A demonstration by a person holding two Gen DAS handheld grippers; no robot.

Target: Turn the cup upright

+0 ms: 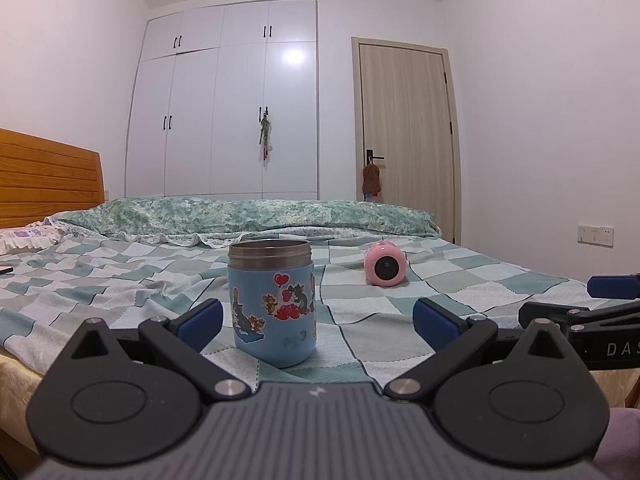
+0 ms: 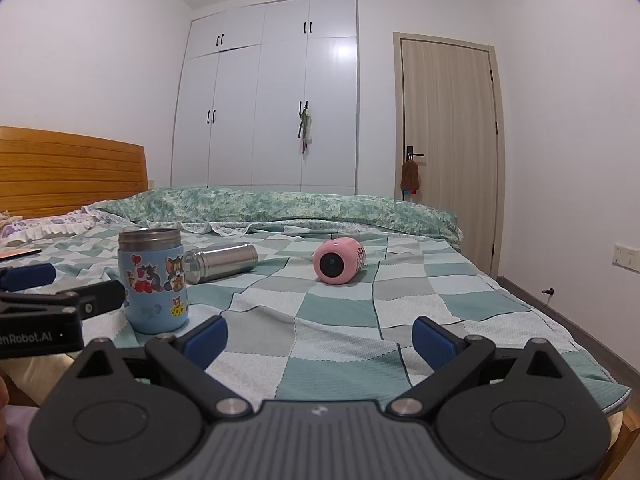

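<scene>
A light blue cup (image 1: 273, 304) with cartoon stickers and a steel rim stands upright on the checked bedspread, mouth up. My left gripper (image 1: 318, 322) is open, its blue pads wide apart, with the cup just beyond them, nearer the left pad. In the right wrist view the blue cup (image 2: 154, 284) stands at the left, and my right gripper (image 2: 320, 340) is open and empty over the bedspread. A pink cup (image 2: 338, 260) lies on its side further back, its opening facing me; it also shows in the left wrist view (image 1: 385, 266).
A steel flask (image 2: 222, 262) lies on its side behind the blue cup. A green quilt (image 2: 280, 204) runs across the far bed. A wooden headboard (image 2: 68, 168) is at the left, a wardrobe and door behind. The bed edge drops off at the right.
</scene>
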